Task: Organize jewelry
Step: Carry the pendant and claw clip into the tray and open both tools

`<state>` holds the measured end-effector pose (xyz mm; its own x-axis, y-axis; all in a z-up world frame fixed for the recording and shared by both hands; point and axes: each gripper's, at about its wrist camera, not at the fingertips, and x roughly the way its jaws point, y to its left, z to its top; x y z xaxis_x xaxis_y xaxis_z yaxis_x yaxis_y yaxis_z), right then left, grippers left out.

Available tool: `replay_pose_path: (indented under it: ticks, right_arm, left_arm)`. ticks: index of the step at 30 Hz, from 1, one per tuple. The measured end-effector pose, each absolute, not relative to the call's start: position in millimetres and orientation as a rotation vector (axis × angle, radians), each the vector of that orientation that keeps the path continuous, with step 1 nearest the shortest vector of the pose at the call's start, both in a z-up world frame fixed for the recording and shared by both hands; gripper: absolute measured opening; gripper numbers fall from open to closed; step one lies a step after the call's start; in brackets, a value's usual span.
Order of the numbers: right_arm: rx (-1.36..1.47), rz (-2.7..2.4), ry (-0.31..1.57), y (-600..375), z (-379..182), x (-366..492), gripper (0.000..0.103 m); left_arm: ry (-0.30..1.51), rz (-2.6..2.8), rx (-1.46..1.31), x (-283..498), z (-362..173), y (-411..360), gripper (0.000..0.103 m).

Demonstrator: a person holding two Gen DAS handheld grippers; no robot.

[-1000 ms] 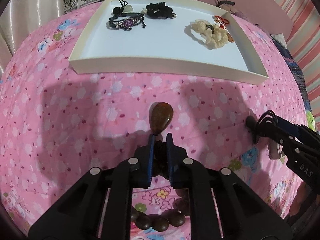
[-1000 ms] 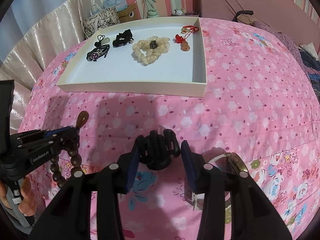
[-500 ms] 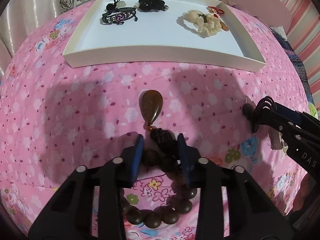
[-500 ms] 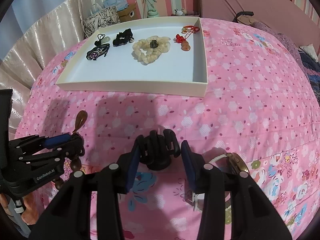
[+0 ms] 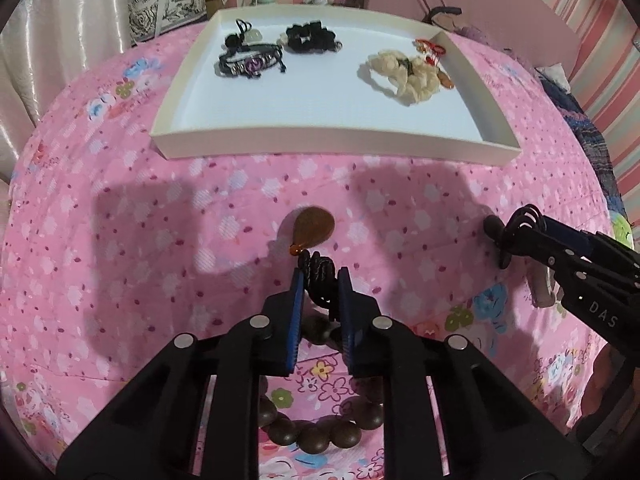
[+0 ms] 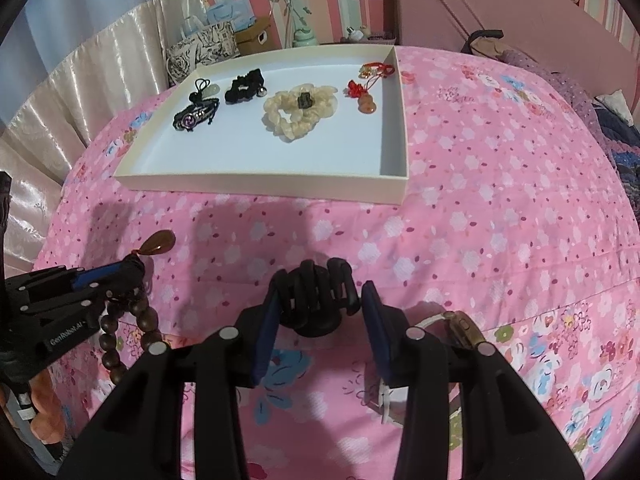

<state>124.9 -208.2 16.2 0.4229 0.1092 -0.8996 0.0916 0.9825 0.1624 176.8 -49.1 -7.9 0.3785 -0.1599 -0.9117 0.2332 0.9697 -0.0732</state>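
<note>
A: Largest first, please. What lies under my two grippers?

B: A bed cover [image 6: 500, 200], pink with flowers, fills both views. On it, farther away, sits a shallow white tray [image 6: 260, 181] holding five pieces: a cream bracelet [image 6: 298, 114], a black scrunchie [image 6: 244, 87], a dark cord bracelet [image 6: 196, 114] with a pale charm behind it, and a red-corded charm [image 6: 366, 96] by the right wall.

A: And my right gripper [image 6: 320, 304]?

B: A black claw clip [image 6: 316, 300] sits between its blue pads. The left pad touches the clip – the right one shows a gap, so I cannot tell whether the clip is truly clamped. A watch [image 6: 460, 328] lies on the cover just beside the right finger.

A: My left gripper [image 5: 322, 280]?

B: Its jaws have just been closing. They are pinched on the black knotted cord [image 5: 318, 276] of the bead strand [image 5: 320, 430]. The brown beads loop below and behind the fingers; the brown teardrop pendant [image 5: 314, 228] lies on the cover just beyond the tips – well short of the tray.
</note>
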Motion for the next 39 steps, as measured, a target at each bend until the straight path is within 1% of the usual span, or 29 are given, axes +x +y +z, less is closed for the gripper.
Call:
replay_pose_path:
  ticks: [8,13,18,27,39]
  right_arm:
    - [0.192,0.004,1.065,-208.4,40.9,134.1,0.040]
    - [0.187,-0.024,1.007,-211.5,60.3,156.5,0.040]
    - [0.161,-0.066,0.984,-210.6,64.0,187.1,0.039]
    - [0.145,-0.171,1.007,-225.4,41.2,237.2,0.039]
    - [0.179,-0.208,0.995,-232.3,9.9,246.7,0.039]
  left_arm:
    - [1.073,-0.274,0.064,178.8,22.3,-47.6,0.015]
    - [1.007,-0.261,0.049,196.3,42.9,-44.1,0.015]
    - [0.953,-0.252,0.052,222.3,56.0,-45.3,0.015]
    - [0.948,-0.239,0.046,274.3,48.4,-46.4,0.015]
    - [0.970,-0.194,0.066,307.0,13.2,-31.6,0.015]
